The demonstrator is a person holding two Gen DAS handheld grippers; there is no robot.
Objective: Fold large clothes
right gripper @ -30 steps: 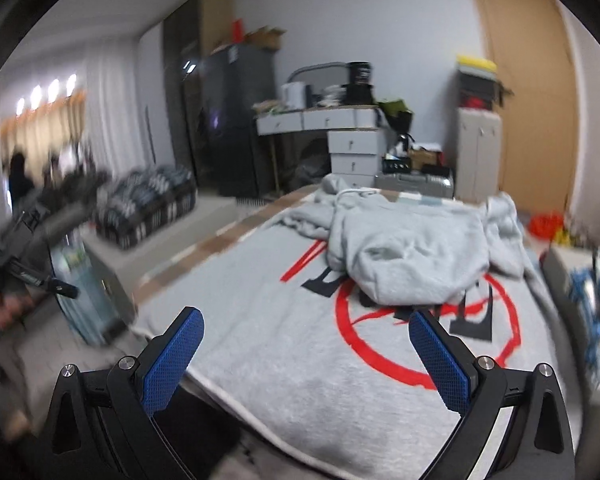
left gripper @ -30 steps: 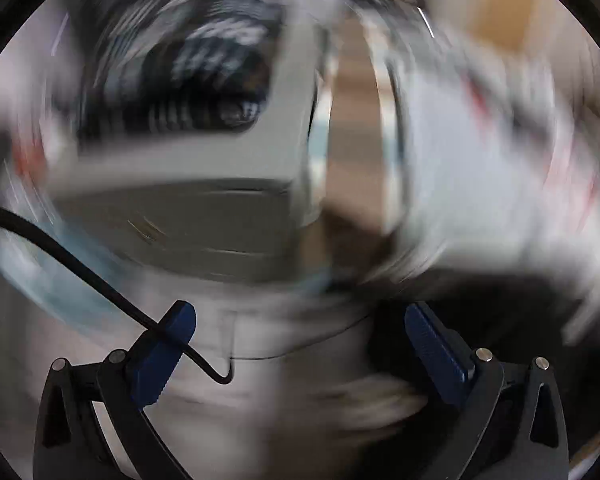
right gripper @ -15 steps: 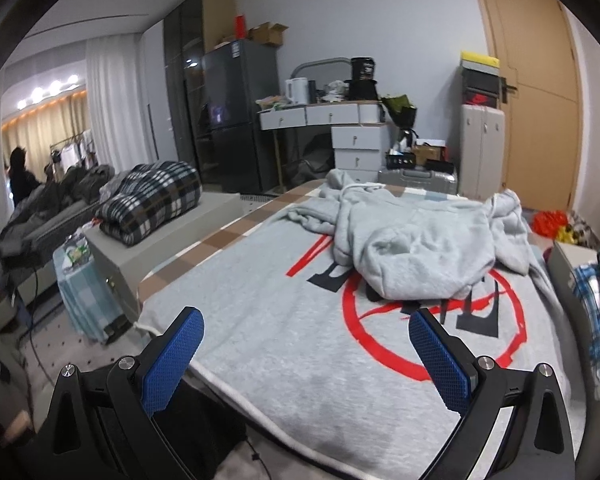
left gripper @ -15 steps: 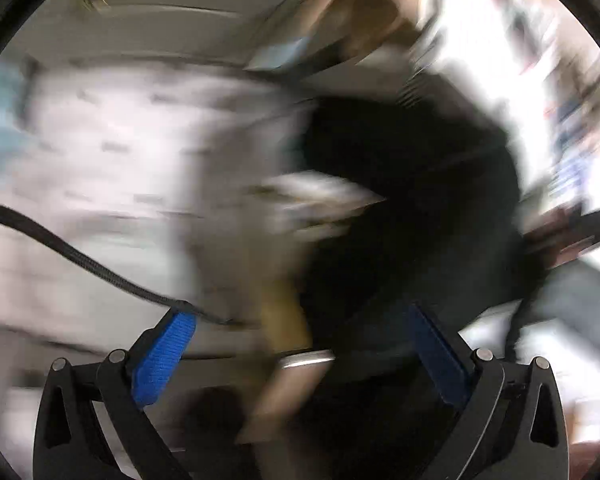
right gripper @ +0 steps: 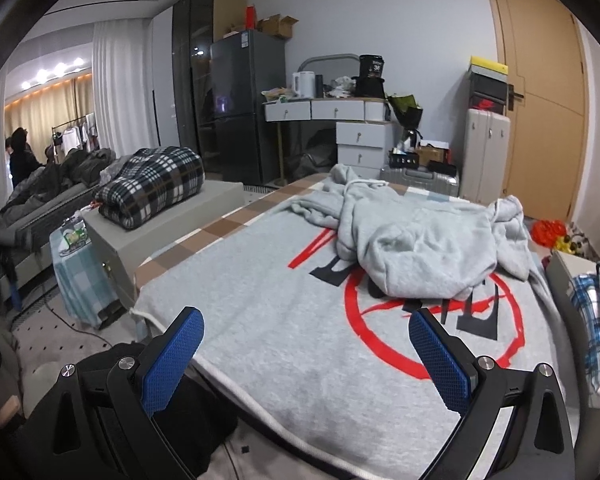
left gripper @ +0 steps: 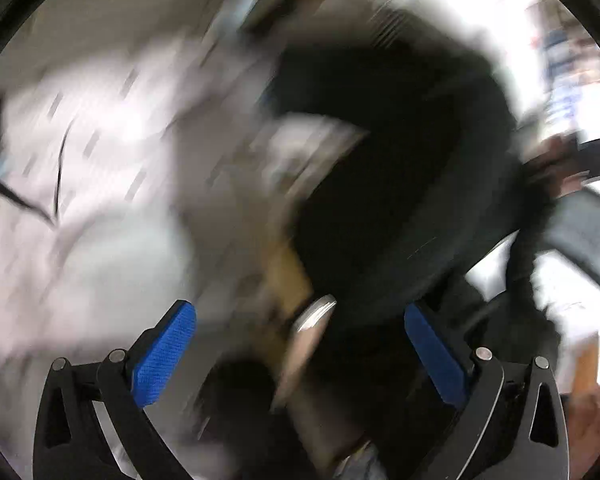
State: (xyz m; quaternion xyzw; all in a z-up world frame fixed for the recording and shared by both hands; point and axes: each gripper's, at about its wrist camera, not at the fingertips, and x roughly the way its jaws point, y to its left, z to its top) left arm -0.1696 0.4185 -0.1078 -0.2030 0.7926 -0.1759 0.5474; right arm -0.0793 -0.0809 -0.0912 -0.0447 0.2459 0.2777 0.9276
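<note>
Grey hoodie (right gripper: 424, 248) lies crumpled on the blanket (right gripper: 284, 344), on the far half of the bed, ahead and slightly right of the right gripper (right gripper: 306, 344). Well apart, nothing touching. Its long axis runs roughly left-right across the bed. Right gripper spread wide, empty, and looks like the nearer one. Left gripper (left gripper: 300, 340) also spread, empty; its view is motion-blurred, no hoodie visible there. Blanket print is red circle with black letters, mostly covered, unreadable. Fridge (right gripper: 244, 108) sticker too small to read.
</note>
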